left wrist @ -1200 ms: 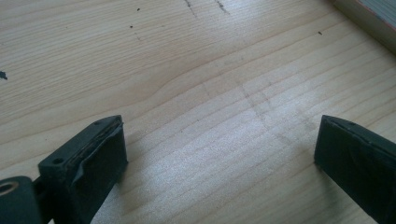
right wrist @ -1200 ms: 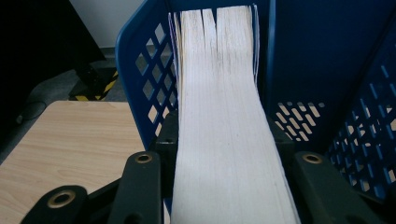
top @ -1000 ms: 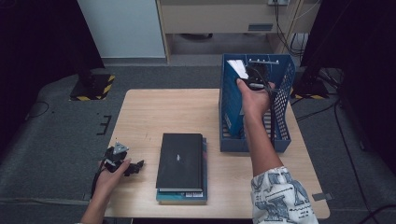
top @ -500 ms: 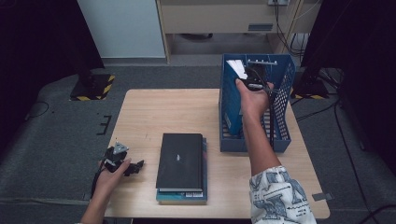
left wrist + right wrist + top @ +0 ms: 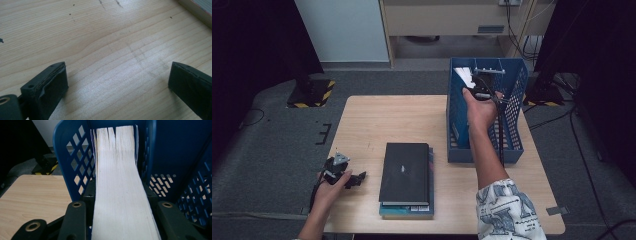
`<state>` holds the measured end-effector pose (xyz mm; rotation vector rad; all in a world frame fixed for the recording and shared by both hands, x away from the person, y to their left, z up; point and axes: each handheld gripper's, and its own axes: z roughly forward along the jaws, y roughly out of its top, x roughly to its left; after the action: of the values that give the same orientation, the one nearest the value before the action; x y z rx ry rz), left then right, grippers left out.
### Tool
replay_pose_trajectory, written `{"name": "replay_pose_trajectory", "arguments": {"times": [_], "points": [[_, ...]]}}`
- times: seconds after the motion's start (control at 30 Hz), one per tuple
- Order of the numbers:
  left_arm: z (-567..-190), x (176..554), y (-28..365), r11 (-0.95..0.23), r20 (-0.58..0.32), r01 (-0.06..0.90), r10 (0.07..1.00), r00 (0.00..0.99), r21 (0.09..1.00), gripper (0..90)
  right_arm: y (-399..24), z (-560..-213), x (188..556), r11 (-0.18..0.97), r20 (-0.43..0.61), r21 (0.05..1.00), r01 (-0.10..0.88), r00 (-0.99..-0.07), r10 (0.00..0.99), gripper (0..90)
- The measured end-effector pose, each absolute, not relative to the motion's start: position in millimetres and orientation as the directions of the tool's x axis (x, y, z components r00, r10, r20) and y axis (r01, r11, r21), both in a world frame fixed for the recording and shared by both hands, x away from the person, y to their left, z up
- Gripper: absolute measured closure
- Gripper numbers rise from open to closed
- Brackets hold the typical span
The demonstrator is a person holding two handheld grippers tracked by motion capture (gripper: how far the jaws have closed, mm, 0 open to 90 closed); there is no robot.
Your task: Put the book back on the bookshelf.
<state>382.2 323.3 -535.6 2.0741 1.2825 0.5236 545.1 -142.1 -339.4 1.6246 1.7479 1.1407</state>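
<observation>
A stack of books (image 5: 406,177) is lying at the near middle of the desk (image 5: 402,117), with the file basket (image 5: 512,150) standing to its right. A book (image 5: 120,187) is sitting upright inside the basket, against its left wall.

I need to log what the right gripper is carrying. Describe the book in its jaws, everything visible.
The book shows its white page edges, which split near the far end into a few bundles; thin cover edges, apparently bluish, line both sides. It looks like a thick paper book, closed. The right gripper clamps it from both sides, black jaws pressed against the covers. It stands on edge inside the blue perforated plastic basket, next to that wall. In the high view its pale end shows near the basket's far left corner.
</observation>
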Motion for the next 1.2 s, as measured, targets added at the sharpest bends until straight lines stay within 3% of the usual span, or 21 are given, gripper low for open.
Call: {"name": "replay_pose_trajectory", "arguments": {"times": [0.87, 1.2], "points": [[-535.3, 382.2, 321.4, -0.329, 0.005, 0.642, 0.892, 0.452, 0.692, 1.6, -145.9, -346.7, 535.5, -0.084, 0.205, 0.828, 0.555, -0.159, 0.966, 58.2], [-535.3, 382.2, 321.3, -0.330, 0.006, 0.642, 0.892, 0.452, 0.692, 1.6, -147.2, -350.2, 530.7, -0.115, 0.270, 0.814, 0.570, -0.195, 0.943, 49.1]]}}
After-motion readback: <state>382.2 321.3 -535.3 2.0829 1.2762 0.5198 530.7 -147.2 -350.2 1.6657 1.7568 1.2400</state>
